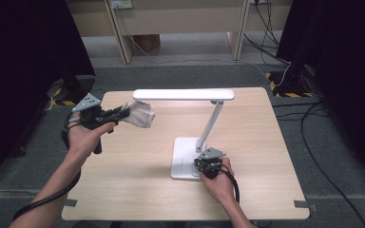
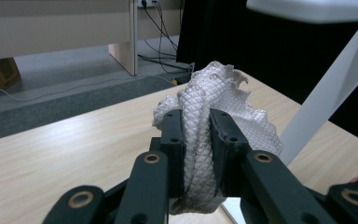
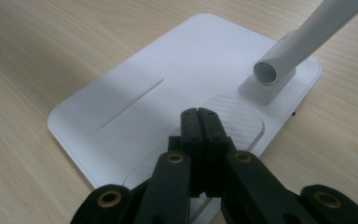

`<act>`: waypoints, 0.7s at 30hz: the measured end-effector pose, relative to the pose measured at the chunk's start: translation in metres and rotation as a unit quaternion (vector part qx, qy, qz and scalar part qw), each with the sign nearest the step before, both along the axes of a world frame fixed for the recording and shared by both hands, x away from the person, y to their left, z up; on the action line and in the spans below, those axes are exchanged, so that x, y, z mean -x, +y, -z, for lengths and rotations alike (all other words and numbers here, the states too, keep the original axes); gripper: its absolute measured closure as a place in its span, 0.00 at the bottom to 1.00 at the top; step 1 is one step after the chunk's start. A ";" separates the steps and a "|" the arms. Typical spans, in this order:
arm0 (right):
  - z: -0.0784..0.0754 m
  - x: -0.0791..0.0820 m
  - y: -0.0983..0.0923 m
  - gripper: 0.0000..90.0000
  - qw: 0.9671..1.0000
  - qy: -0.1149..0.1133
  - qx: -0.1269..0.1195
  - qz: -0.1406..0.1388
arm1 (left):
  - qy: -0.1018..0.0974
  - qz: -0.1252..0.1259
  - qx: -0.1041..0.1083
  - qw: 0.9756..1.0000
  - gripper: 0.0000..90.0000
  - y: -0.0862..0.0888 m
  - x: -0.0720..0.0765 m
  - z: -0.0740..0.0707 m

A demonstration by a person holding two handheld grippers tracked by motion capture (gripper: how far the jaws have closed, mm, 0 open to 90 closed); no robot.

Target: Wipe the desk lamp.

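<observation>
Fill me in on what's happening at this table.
A person works at a wooden table with a claw in each hand. The left claw is clamped on a bunched white cloth, held up in the air beside the head of a white desk lamp. The right claw, shut, rests its tips on the lamp base.

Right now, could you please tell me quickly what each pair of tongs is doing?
Left tongs: closed on the white quilted cloth, held above the table.
Right tongs: shut, holding nothing, tips over the lamp base.
</observation>
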State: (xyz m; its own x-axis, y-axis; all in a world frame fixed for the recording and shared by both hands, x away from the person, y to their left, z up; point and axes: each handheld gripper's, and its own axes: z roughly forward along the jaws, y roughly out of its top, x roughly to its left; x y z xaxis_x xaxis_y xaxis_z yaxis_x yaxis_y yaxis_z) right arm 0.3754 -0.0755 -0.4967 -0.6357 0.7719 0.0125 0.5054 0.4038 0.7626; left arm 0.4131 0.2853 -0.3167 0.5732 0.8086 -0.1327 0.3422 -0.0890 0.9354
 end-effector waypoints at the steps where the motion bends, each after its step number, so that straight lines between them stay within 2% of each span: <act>1: 0.000 0.000 0.000 1.00 1.000 0.000 0.000 0.000 | -0.004 0.002 0.000 1.000 0.85 0.001 0.000 -0.003; 8: 0.000 0.000 0.000 1.00 1.000 0.001 -0.001 0.001 | -0.025 0.003 0.006 1.000 0.85 0.002 0.004 -0.022; 21: 0.000 0.000 0.000 1.00 1.000 -0.002 -0.001 0.000 | -0.055 0.014 0.005 0.998 0.85 -0.001 0.010 -0.046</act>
